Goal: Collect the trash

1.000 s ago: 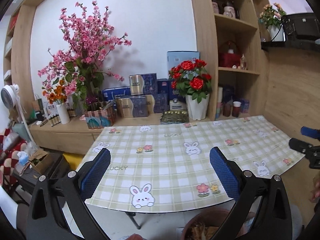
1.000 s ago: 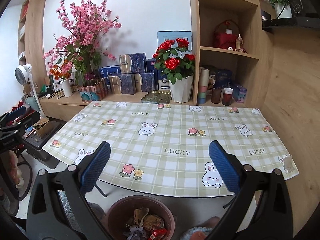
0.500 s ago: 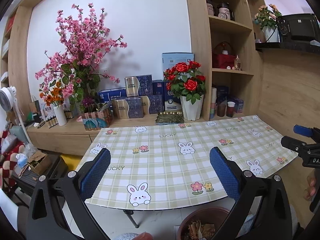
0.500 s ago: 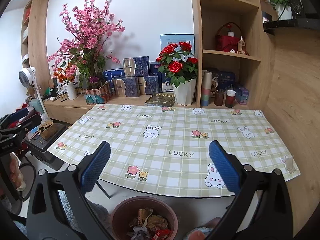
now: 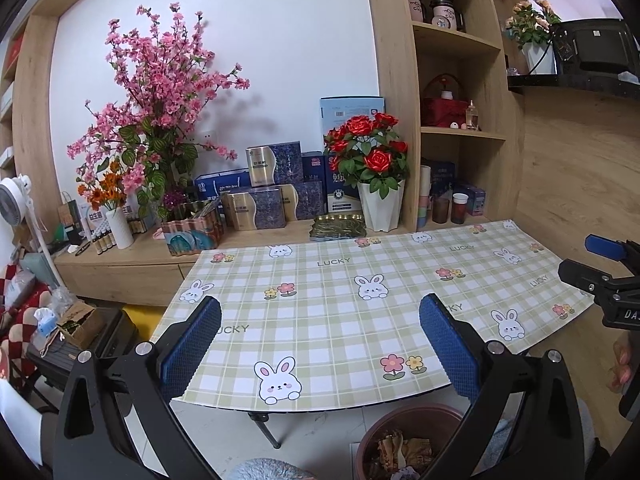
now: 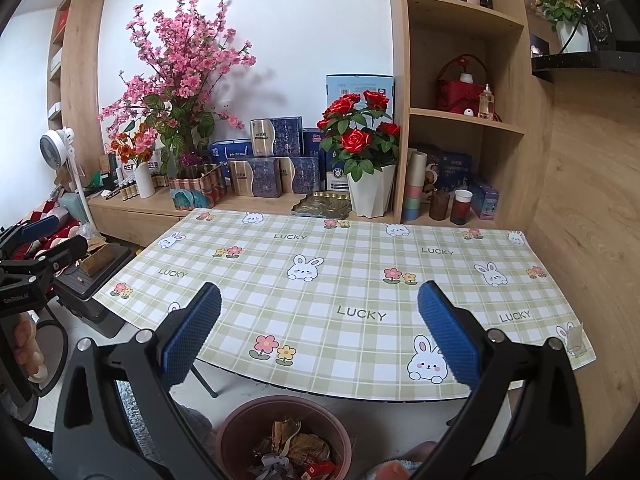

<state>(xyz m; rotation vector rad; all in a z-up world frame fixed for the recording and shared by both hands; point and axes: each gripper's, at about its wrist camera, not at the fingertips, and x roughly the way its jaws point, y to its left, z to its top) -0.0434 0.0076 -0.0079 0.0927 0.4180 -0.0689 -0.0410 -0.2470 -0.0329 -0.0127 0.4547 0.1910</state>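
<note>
- A white standing fan point(image 6: 56, 145) and a heap of red-checked fabric point(image 6: 60, 232) fill the room's far left, beside a black case point(image 6: 86, 280) topped with a small cardboard box.
- The left gripper point(image 5: 320, 330) hangs over the near edge of the table, its blue-padded fingers point(image 5: 192, 344) spread wide with nothing between them; it also shows at the left border of the right wrist view, where fingertips of the hand holding it are visible below.
- On the wooden sideboard point(image 6: 160, 208) behind the table stand a tall spray of pink blossoms point(image 6: 188, 52), orange flowers in a white vase point(image 6: 144, 180), stacked blue-and-gold gift boxes point(image 6: 276, 160) and red roses in a white pot point(image 6: 366, 196).
- A green plaid tablecloth point(image 6: 360, 280) printed with rabbits, flowers and the word "LUCKY" covers the folding table, its surface bare.
- The brown trash bin point(image 6: 240, 432) sits on the floor just in front of the table's near edge, holding the trash point(image 6: 296, 452): crumpled wrappers and paper scraps.
- The right gripper point(image 6: 320, 328) hovers above the bin and the table edge, its blue pads equally wide apart and gripping nothing.
- Wooden shelves point(image 6: 460, 116) on the right carry mugs, a red basket, a stack of pastel cups and two dark drinks.
</note>
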